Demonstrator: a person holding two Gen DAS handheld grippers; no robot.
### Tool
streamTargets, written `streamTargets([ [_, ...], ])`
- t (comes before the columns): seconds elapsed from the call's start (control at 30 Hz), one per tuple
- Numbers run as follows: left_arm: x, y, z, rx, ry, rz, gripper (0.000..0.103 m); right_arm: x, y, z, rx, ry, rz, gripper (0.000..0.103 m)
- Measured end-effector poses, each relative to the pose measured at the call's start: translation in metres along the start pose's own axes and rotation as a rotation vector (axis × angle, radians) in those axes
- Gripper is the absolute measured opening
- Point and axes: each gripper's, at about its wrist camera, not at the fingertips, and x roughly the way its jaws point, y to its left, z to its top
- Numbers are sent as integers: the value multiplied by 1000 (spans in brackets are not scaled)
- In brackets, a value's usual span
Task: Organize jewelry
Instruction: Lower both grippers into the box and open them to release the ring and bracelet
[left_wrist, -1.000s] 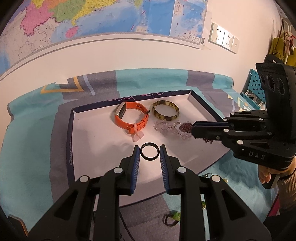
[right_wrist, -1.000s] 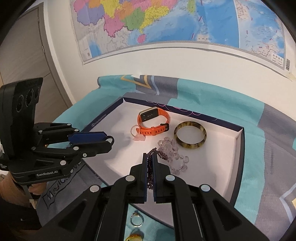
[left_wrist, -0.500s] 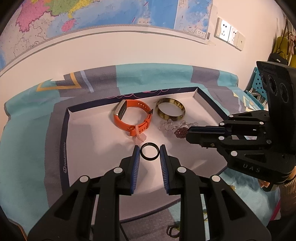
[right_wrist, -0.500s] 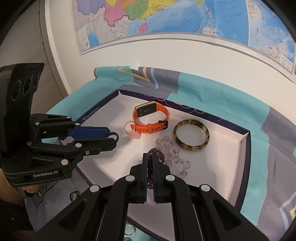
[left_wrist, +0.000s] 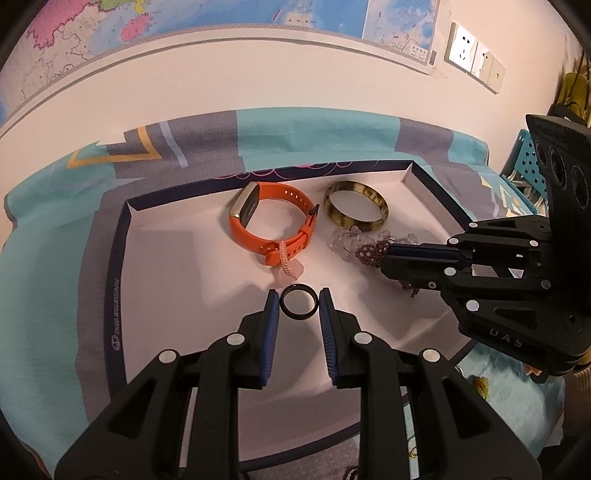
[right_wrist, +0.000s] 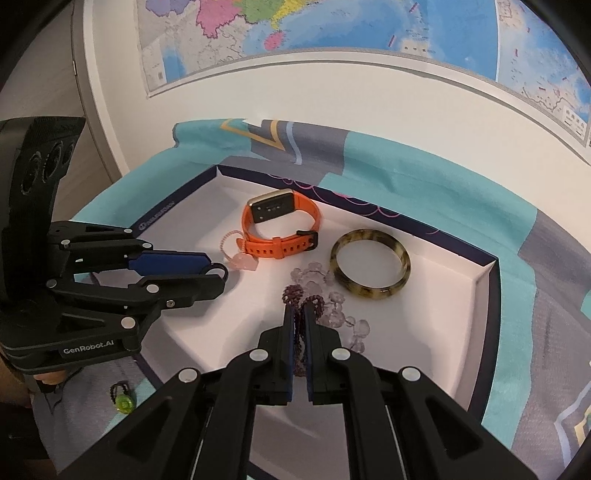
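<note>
Between the blue pads of your left hand-held gripper (left_wrist: 298, 303) sits a black ring (left_wrist: 299, 301), low over the white floor of the tray (left_wrist: 177, 266); the pads stand close on either side of it, and you cannot tell whether they press it or merely flank it. Your right hand-held gripper (right_wrist: 298, 314) has its fingers drawn nearly together, pinching a purple beaded bracelet (right_wrist: 295, 295) whose strand runs down between the pads. Just past that lies a clear crystal bracelet (right_wrist: 334, 306), touching the purple beads and reaching to the near rim of a tortoiseshell bangle (right_wrist: 370, 263). Left of the bangle an orange watch (right_wrist: 280, 229) lies on its side with the strap closed in a loop, a small pink charm (right_wrist: 242, 260) at its buckle end. Beyond the tray the teal and grey cloth (left_wrist: 295, 129) covers the worktop up to the wall, where a map (right_wrist: 332, 26) hangs
</note>
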Motion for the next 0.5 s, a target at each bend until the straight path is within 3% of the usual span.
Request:
streamTargets([
  [0.33,7,-3,4,-4,16,-8,23,-3,-10,-3,36,-10,-24,9],
  [0.43,4,-3,4,-3,9,-7,28,-9,-12,-3,54,-23,-11,12],
  [0.5,-3,-2,4,-3,-16,-4,35,-15,-15,-4,71,-42,-1,20],
])
